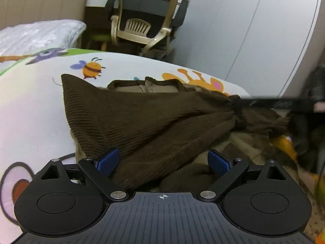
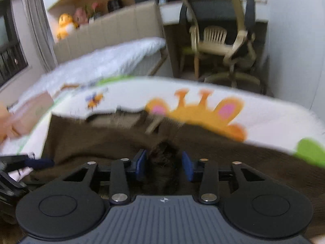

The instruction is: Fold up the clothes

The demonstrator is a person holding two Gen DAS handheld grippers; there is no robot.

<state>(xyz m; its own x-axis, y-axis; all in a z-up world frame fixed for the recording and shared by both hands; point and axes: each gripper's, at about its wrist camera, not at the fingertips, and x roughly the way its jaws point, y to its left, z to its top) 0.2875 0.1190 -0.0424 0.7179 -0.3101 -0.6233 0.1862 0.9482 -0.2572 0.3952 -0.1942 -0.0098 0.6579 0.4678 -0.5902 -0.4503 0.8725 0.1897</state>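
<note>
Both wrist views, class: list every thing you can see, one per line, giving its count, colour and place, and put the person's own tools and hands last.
Sweater: one, dark brown ribbed knit, on the mat, one side pulled up and bunched to the right.
Play mat: one, white with cartoon bee and orange animal prints, under the sweater.
Bed: one, white quilted cover, beige headboard, behind the mat.
Office chair: one, beige frame, black mesh, at the back.
Plush toys: a few, yellow and pink, blurred, on the shelf behind the headboard.
Left gripper: black with blue pads, open over the sweater.
Right gripper: black with blue pads, closed on bunched sweater.
</note>
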